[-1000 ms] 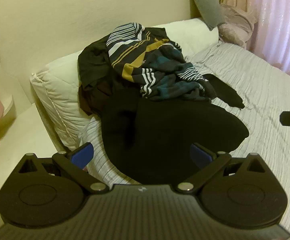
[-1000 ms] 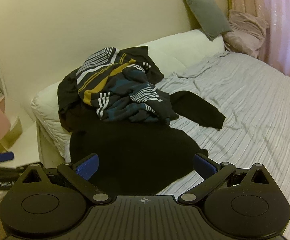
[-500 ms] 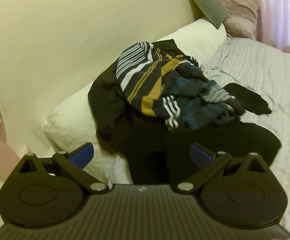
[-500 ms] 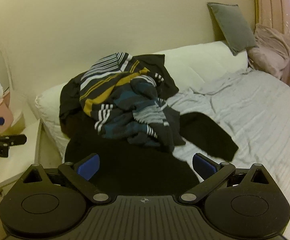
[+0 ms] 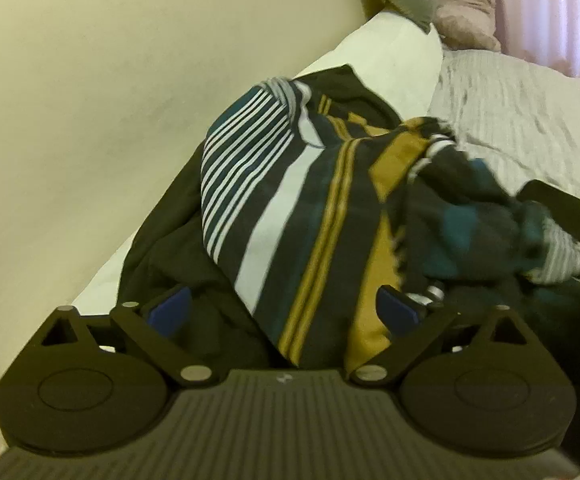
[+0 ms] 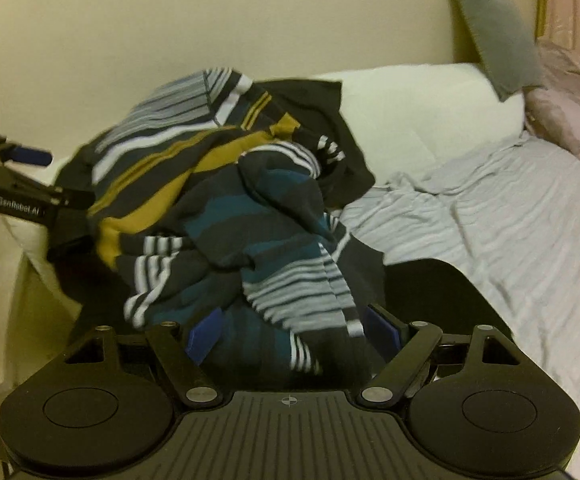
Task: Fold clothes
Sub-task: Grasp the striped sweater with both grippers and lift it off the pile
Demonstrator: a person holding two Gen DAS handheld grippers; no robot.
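Observation:
A crumpled striped garment (image 5: 310, 216), dark with white, mustard and teal bands, lies heaped on black clothes (image 5: 161, 252) against a white bolster. My left gripper (image 5: 283, 312) is open, its blue pads either side of the striped cloth's left end. My right gripper (image 6: 296, 332) is open around the garment's lower teal-and-white folds (image 6: 273, 240). The left gripper also shows at the left edge of the right wrist view (image 6: 29, 200), beside the pile.
The bed (image 6: 510, 220) has a light striped sheet stretching right. A black garment (image 6: 442, 292) spreads flat under the pile. A long white bolster (image 6: 418, 108) runs along the cream wall. A grey pillow (image 6: 490, 32) and pink cushion (image 6: 570, 92) lie at the head.
Both grippers have moved in close to the clothes pile. The striped garment now sits between each pair of open fingers. The pile itself has not shifted.

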